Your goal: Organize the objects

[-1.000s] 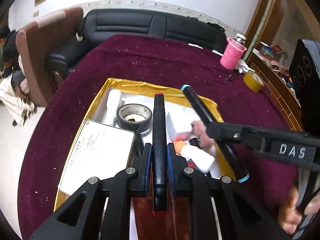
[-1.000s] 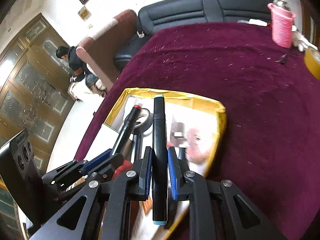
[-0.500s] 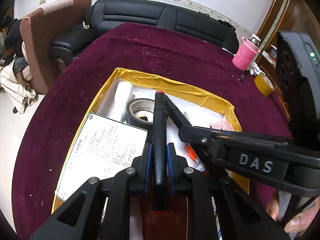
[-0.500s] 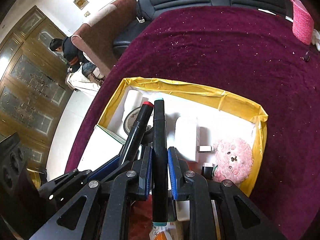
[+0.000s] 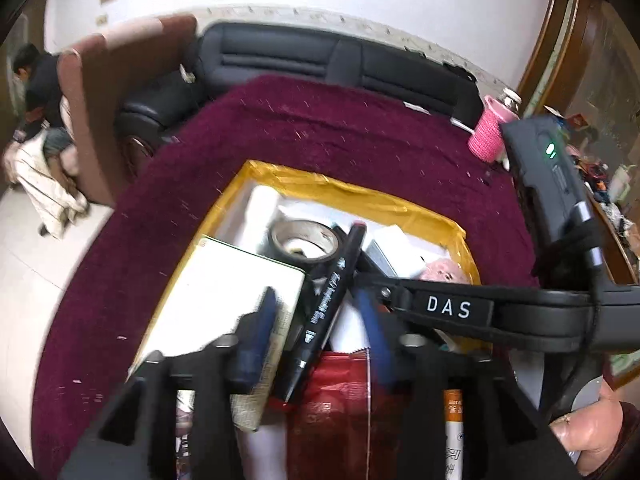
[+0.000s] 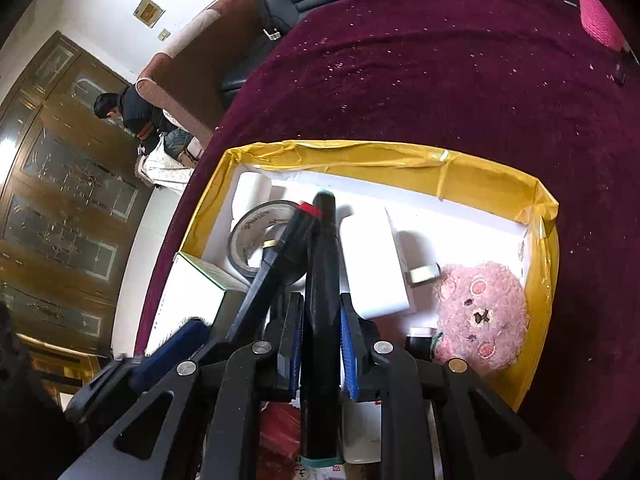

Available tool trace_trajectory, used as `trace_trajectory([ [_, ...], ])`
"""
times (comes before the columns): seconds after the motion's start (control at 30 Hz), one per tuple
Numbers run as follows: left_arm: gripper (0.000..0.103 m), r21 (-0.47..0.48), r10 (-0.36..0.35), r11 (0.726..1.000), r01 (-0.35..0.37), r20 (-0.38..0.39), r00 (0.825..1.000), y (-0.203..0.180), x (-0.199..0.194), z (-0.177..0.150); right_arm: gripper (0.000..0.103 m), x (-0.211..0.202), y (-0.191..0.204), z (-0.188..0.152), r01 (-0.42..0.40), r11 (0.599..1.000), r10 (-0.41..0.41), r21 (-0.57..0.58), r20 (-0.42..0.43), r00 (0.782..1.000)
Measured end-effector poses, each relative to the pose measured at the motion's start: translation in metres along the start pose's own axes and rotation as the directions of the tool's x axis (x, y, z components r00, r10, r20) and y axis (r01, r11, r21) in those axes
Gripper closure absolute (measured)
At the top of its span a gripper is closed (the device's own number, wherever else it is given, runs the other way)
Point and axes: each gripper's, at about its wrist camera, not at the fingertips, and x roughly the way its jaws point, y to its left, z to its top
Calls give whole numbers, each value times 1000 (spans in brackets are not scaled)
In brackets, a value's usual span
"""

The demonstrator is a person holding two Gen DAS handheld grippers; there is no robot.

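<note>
A black marker with a red cap (image 5: 328,300) lies tilted and loose between the blue pads of my left gripper (image 5: 316,334), whose jaws are opening. It slants over the yellow-rimmed white box (image 5: 320,184), with its cap near the grey tape roll (image 5: 304,240). My right gripper (image 6: 320,320) is shut on a black marker with teal ends (image 6: 322,280) and holds it low over the same box (image 6: 360,152). The red-capped marker (image 6: 280,256) leans against this one on its left. One of the right gripper's fingers (image 5: 400,292) crosses the left wrist view.
The box holds a white carton (image 6: 188,300), a white block (image 6: 372,264), a pink plush (image 6: 480,316), a white roll (image 6: 252,188) and a red packet (image 5: 340,400). It sits on a maroon cloth (image 6: 440,80). A pink cup (image 5: 488,136) stands far right, and a person crouches by the armchair (image 6: 132,116).
My left jaws have opened and the red-capped marker has tipped to the right, loose between them. The right gripper has come lower into the box with its marker.
</note>
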Motion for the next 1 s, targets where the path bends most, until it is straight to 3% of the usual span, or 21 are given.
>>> trace_trajectory([
  [0.27, 44, 22, 21, 1000, -22, 82, 996, -2, -33, -7, 77, -11, 9, -5, 5, 1000, -4, -25, 20, 1000],
  [0.5, 28, 22, 80, 996, -85, 168, 982, 1, -66, -17, 69, -34, 27, -14, -21, 998, 26, -67, 66, 997],
  [0.83, 14, -1, 154, 987, -160, 284, 946, 4, -120, -36, 56, -76, 45, -43, -10, 992, 27, -129, 136, 990],
  [1.0, 7, -8, 219, 973, -232, 358, 908, -5, -149, -49, 45, -104, 45, -68, 10, 988, 20, -155, 189, 982],
])
